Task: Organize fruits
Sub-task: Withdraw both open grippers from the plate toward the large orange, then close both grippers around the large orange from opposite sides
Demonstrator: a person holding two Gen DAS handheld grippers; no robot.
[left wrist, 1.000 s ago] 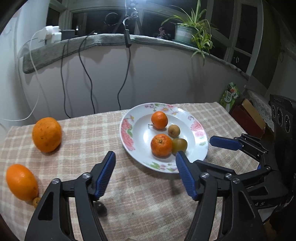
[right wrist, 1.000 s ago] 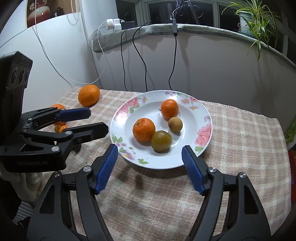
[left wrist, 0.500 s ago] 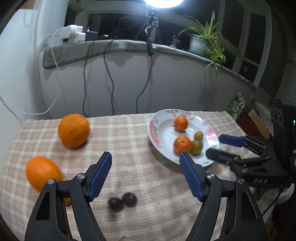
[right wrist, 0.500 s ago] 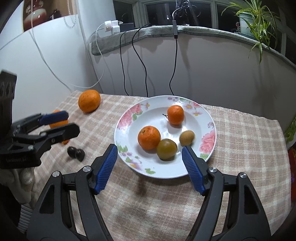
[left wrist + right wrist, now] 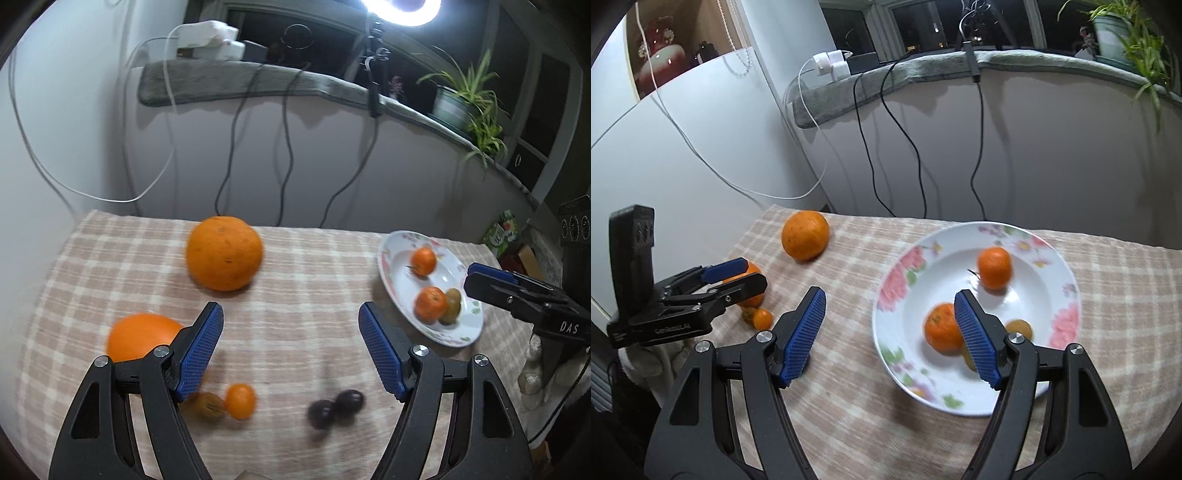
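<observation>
I've got the left tongs [image 5: 290, 352] spread wide with nothing between the blue ribbed pads, hanging over the loose fruit on the beige checked cloth of the bench [image 5: 303, 266]. The right tongs [image 5: 890, 336] are apart and empty too, parked at the near rim of the white floral plate [image 5: 1067, 291], where two small mandarins and two brownish kiwi-like fruits already sit. Left to gather, I reckon: the large dimpled orange [image 5: 224, 253] further back, a smoother orange [image 5: 142, 336] behind the left pad, a tiny orange kumquat-like fruit [image 5: 241, 400] touching a brown wrinkled nut-like thing [image 5: 208, 405], and two dark glossy round fruits [image 5: 334, 403] side by side. For the dark pair, straddle one only, come down square, squeeze gently: round slick skins roll, and soft cloth may let them slip.
</observation>
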